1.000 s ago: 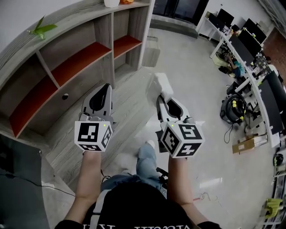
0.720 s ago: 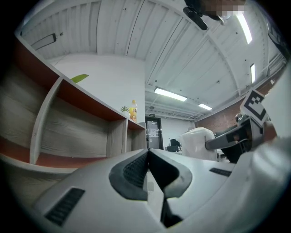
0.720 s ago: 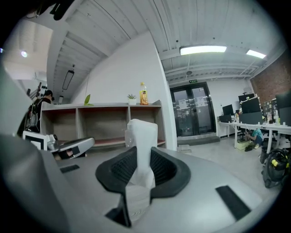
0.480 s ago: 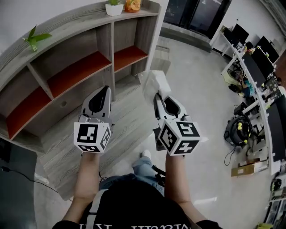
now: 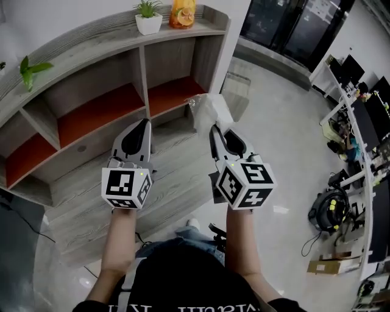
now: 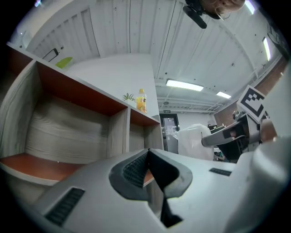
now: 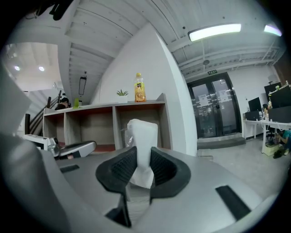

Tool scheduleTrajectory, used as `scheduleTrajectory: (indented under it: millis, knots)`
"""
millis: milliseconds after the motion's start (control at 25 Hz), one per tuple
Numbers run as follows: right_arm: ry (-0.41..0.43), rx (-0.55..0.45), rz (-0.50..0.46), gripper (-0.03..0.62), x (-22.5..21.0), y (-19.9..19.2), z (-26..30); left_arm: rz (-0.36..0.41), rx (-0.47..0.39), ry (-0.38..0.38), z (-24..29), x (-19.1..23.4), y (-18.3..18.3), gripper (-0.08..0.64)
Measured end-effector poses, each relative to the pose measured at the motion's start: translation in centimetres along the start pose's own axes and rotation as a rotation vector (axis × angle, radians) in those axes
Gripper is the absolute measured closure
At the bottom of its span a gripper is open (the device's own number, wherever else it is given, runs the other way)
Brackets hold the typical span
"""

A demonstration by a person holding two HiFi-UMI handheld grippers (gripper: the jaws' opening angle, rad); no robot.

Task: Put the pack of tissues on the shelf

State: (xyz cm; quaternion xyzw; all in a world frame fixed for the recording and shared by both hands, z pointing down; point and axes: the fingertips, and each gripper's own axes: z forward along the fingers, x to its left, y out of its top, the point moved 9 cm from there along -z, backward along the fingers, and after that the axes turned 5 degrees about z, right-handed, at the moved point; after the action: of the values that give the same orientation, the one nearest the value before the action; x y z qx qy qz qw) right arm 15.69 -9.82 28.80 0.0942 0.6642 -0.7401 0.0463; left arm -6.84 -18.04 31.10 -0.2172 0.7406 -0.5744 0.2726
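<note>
My right gripper (image 5: 217,130) is shut on a white pack of tissues (image 5: 211,110), which sticks out past its tips toward the shelf. The right gripper view shows the pack of tissues (image 7: 142,141) pinched between the ribbed pads (image 7: 122,169), standing upright. The wooden shelf (image 5: 122,58) has grey frames and red-brown boards, with open compartments at upper left. My left gripper (image 5: 141,127) hovers in front of the lower compartments, its jaws shut with nothing between them. In the left gripper view the left gripper (image 6: 148,154) points at the shelf (image 6: 72,123).
A small potted plant (image 5: 147,16) and an orange juice bottle (image 5: 183,12) stand on the shelf top, and a green plant (image 5: 29,68) sits farther left. Desks with monitors (image 5: 365,109) and cables line the right side. A glass door (image 7: 213,109) is beyond the shelf end.
The view has swung so the shelf sits closer and more central. Both grippers have come nearer the shelf, the right one still holding the tissues.
</note>
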Motion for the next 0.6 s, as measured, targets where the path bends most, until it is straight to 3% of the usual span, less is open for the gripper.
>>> scheduleTrajectory:
  millis: [600]
  knots:
    - [0.232,0.100,-0.002,0.494,-9.1,0.7,7.7,0.020,0.058,0.235,6.6,-3.2,-2.2,0.548]
